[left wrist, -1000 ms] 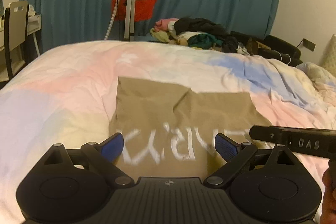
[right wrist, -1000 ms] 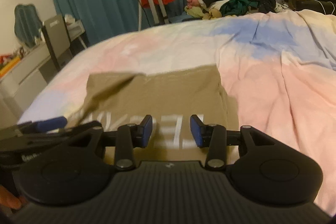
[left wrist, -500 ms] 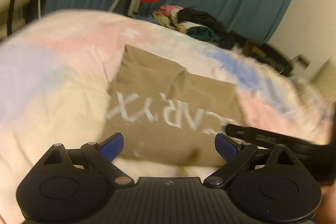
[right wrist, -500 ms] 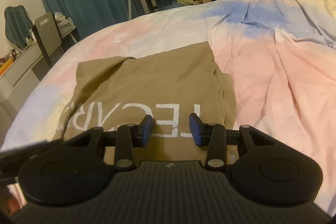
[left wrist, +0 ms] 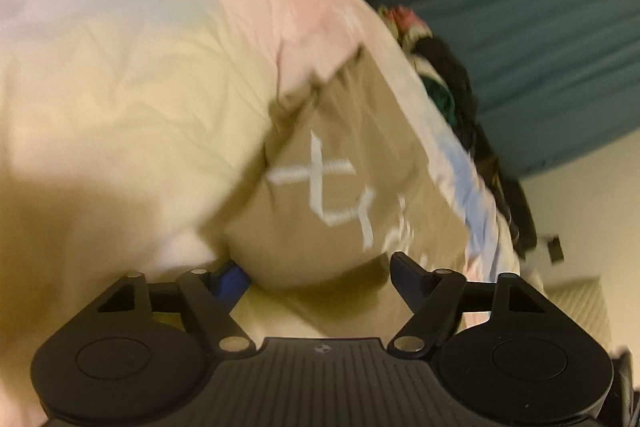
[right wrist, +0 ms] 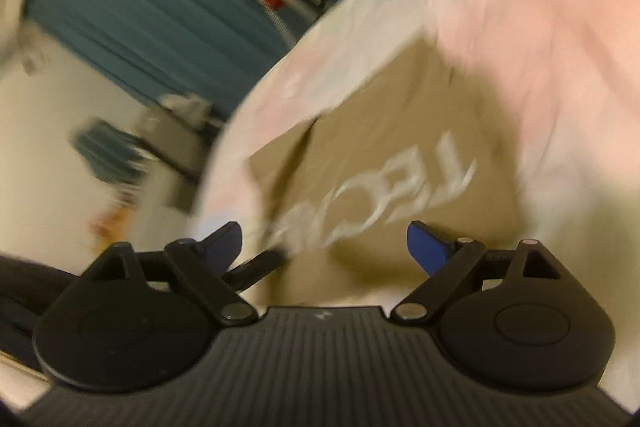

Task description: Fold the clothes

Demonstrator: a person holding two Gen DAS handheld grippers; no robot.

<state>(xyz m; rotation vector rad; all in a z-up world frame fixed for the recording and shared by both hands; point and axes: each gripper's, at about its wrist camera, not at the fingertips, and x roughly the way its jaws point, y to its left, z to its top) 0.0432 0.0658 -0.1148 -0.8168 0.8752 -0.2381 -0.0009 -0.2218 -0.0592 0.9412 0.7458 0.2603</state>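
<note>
Here both grippers' jaws gape wide at the near edge of the tan shirt on the bed.

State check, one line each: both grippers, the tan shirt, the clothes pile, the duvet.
left gripper: open, jaws wide at the shirt's near edge, holding nothing
right gripper: open, jaws wide, holding nothing
shirt: folded into a rough rectangle, lying on the duvet, white print up
clothes pile: unfolded heap beyond the shirt
duvet: spread out, wrinkled
</note>
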